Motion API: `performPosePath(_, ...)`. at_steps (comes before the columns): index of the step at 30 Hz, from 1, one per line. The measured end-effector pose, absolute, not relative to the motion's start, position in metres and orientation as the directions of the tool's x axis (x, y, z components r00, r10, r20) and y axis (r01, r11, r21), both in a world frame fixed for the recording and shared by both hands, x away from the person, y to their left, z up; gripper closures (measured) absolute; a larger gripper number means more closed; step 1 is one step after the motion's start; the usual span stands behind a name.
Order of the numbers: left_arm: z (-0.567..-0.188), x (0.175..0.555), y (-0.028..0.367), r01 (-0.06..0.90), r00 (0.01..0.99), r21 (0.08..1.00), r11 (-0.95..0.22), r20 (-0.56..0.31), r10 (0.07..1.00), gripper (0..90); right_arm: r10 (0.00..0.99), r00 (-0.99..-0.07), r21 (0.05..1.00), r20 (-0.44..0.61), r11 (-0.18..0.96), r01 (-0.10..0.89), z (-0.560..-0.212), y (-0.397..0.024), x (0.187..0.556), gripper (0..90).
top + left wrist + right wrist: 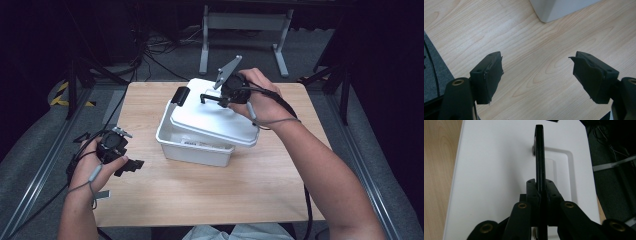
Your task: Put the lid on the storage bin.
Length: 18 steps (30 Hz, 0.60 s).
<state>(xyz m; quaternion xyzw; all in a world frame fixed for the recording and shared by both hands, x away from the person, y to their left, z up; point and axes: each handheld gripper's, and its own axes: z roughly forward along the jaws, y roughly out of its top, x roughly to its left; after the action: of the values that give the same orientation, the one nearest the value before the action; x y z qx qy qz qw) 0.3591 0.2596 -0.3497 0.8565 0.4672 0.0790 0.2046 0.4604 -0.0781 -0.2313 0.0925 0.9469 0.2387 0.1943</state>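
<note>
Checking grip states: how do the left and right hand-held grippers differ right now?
The left hand-held gripper has its jaws wide apart with nothing between them; the right hand-held gripper is shut on the black handle of the white lid. The left is low over bare table; the right is above the white bin. Both have black jaws.

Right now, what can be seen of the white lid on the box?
The white lid looks like smooth plastic, rectangular with rounded corners. It sits askew and tilted on the white box, overhanging the box's right side. A recessed panel on top carries a thin black handle, standing upright. The right gripper is shut on that handle. A black latch shows at the lid's far left edge.
</note>
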Motion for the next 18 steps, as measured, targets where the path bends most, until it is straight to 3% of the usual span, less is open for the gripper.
performPosePath(18,-0.351,0.36,0.26,0.767,0.556,0.421,-0.485,-0.057,0.829,24.2,0.193,-0.938,0.479,-0.289,0.877,0.033,-0.257,-0.04,0.473,84.8)
